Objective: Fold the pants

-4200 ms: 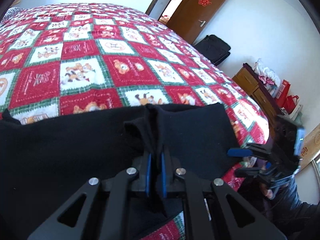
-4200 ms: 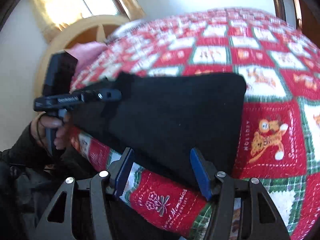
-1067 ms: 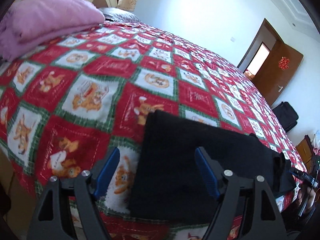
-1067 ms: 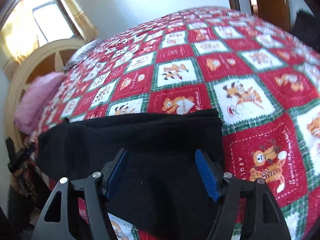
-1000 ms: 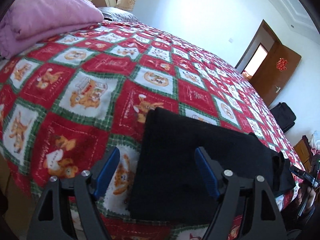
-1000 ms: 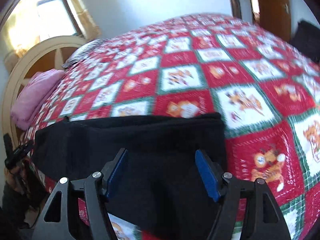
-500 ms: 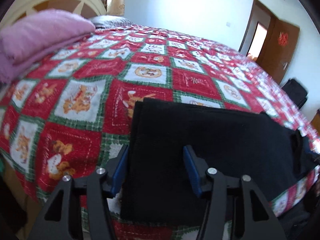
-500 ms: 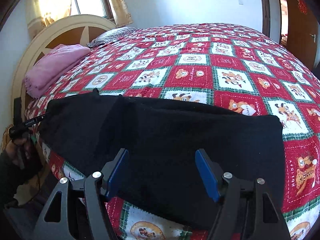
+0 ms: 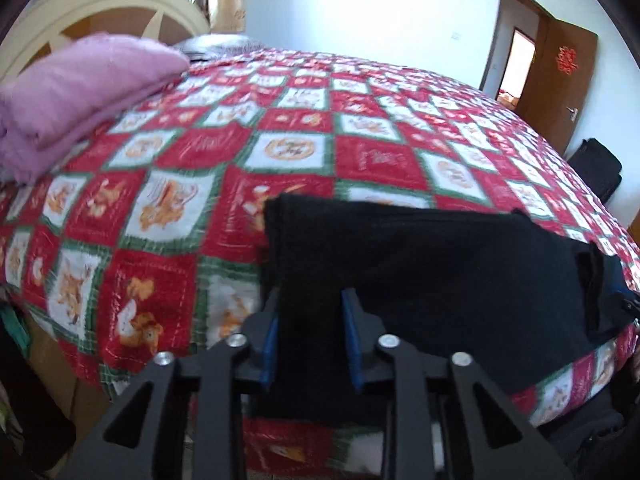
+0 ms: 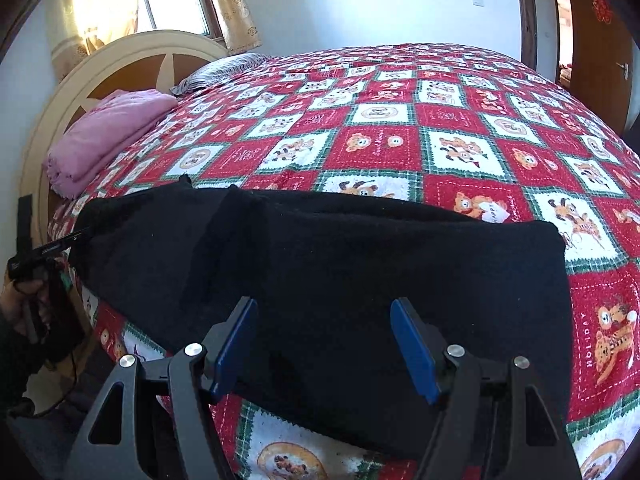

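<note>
The black pants [image 9: 420, 264] lie folded lengthwise along the near edge of the bed, also shown in the right wrist view [image 10: 340, 264]. My left gripper [image 9: 310, 328] is partly closed, its blue pads straddling the left end of the pants near the corner, with a gap still between them. My right gripper [image 10: 324, 340] is wide open just above the near edge of the pants, toward their right half. The left gripper also shows in the right wrist view [image 10: 48, 252] at the pants' far left end.
The bed has a red, green and white checked quilt [image 10: 440, 128]. A folded pink blanket [image 10: 108, 132] lies by the cream headboard [image 10: 120, 56]. A brown door [image 9: 568, 76] and a black bag [image 9: 596, 168] stand at the far right.
My left gripper has moved in onto the left end of the pants and its jaws have narrowed around the cloth. My right gripper has stayed open over the near edge.
</note>
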`<state>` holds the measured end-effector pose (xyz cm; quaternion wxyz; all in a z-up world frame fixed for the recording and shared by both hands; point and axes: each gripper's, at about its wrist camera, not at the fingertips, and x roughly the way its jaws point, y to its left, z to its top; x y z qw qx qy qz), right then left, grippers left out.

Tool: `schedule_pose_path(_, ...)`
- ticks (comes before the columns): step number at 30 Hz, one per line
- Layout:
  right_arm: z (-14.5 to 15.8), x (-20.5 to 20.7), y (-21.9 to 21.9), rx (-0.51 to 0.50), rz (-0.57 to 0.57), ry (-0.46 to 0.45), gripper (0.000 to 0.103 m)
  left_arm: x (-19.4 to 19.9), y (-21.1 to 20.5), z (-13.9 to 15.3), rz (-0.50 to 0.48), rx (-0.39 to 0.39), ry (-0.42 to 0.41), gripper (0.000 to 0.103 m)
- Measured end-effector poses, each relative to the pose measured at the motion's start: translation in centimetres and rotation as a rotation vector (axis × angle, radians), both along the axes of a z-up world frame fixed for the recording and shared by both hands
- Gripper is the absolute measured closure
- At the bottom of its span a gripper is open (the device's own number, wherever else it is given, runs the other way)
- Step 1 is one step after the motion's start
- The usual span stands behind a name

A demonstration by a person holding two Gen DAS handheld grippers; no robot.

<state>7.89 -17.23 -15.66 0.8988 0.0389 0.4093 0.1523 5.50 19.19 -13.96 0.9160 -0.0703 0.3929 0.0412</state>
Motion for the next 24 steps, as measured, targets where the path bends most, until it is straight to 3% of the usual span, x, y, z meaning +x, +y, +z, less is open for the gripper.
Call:
schedule_pose_path(3, -0.1, 0.0, 0.2, -0.007, 0.000, -0.002, 0.033, 0.8, 0.0, -0.8, 0.009, 0.040, 0.022, 0.075)
schedule_pose_path(5, 0.0, -0.1, 0.3, -0.015, 0.005, -0.003, 0.033, 1.3, 1.7, -2.0, 0.048, -0.027, 0.031, 0.064)
schedule_pose_path(6, 0.0, -0.1, 0.3, -0.015, 0.007, -0.004, 0.033, 1.1, 2.5, -2.4, 0.062, -0.072, 0.015, 0.054)
schedule_pose_path(8, -0.1, -0.1, 0.3, -0.012, 0.004, -0.002, 0.033, 0.9, 3.6, -2.9, 0.054, -0.149, -0.003, 0.050)
schedule_pose_path(12, -0.3, -0.1, 0.5, -0.020, 0.002, -0.006, 0.033, 0.9, 4.7, -3.5, -0.015, -0.254, -0.031, 0.066)
schedule_pose_path(13, -0.3, -0.1, 0.5, -0.023, 0.002, -0.007, 0.033, 0.9, 4.8, -3.5, -0.022, -0.271, -0.036, 0.076)
schedule_pose_path(15, -0.1, -0.1, 0.4, -0.019, 0.004, -0.009, 0.033, 0.6, 5.5, -3.3, -0.026, -0.379, -0.053, 0.086)
schedule_pose_path(21, 0.6, -0.2, -0.6, 0.013, -0.026, -0.028, 0.033, -0.2, 4.0, 0.6, -0.090, -0.392, -0.125, 0.087)
schedule_pose_path(24, 0.9, -0.2, -1.0, 0.019, -0.037, -0.030, 0.033, -0.5, 3.4, 2.6, -0.122, -0.463, -0.172, 0.087)
